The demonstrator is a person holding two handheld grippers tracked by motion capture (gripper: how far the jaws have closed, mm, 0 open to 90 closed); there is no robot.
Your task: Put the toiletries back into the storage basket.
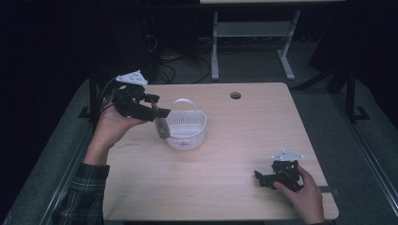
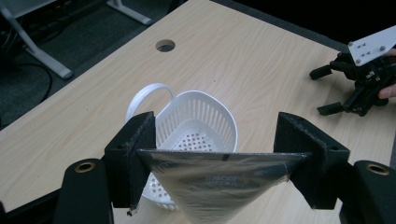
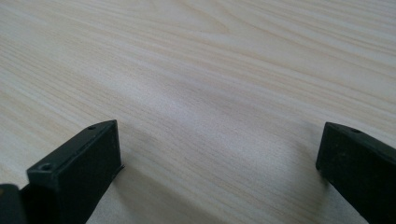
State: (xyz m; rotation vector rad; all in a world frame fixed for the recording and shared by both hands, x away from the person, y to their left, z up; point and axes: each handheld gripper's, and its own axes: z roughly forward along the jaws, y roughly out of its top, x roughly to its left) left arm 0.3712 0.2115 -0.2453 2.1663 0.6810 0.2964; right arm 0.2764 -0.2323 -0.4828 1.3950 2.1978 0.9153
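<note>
While the left gripper (image 2: 219, 161) pinches a flat, shiny grey plastic pouch (image 2: 219, 186) just above the near rim of the white plastic basket with holes (image 1: 187, 127), the right gripper (image 1: 271, 179) rests spread wide on the pale wooden surface (image 1: 225, 178), well apart.

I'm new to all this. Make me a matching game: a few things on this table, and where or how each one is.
Things:
1. white basket
2. silvery pouch
3. right gripper
4. round hole

States:
A. open, low over bare wood
B. clamped in the left gripper
C. at the table's far edge
D. standing empty, handle up

Pairs: 1-D, 2-B, 3-A, 4-C
</note>
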